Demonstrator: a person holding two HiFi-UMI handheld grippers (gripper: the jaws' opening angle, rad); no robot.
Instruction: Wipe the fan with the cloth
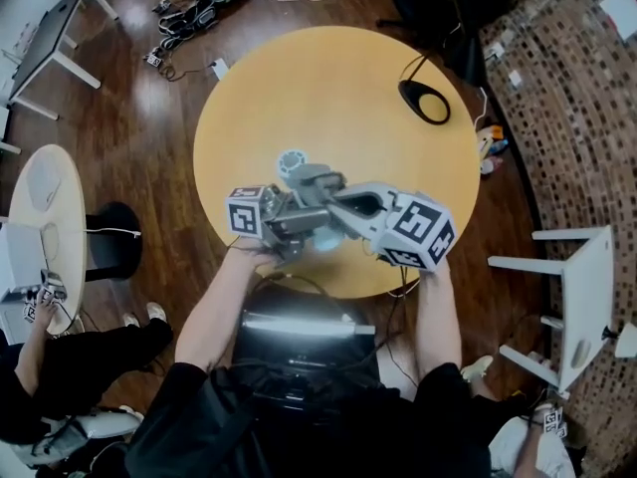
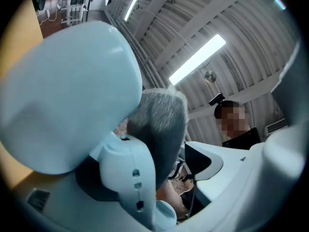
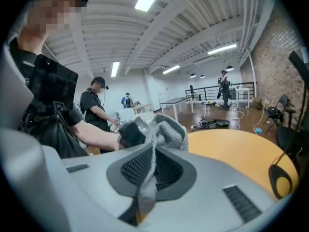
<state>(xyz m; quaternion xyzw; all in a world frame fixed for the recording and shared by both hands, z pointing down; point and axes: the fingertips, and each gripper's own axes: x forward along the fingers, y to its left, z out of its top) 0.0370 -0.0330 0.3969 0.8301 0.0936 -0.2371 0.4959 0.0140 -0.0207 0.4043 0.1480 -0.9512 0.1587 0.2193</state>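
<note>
Desk (image 1: 299,78) was honey-yellow, fan (image 2: 67,95) was pale blue, cloth (image 3: 166,129) was grey with a knitted weave, right tongs (image 3: 153,166) were grey with black meshed pads (image 3: 133,167), floor (image 1: 149,118) was dark brown wood, wall (image 1: 577,118) was mottled brown brick, chair (image 1: 587,297) was white.

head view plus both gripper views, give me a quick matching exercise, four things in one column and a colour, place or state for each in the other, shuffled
Column 1
1. fan
2. cloth
3. left gripper
4. chair

Column 2
a. jaws wide apart
b. stands off the right side of the table in the head view
c. light blue
d. pinched in the right gripper

Pairs: 1-c, 2-d, 3-a, 4-b
</note>
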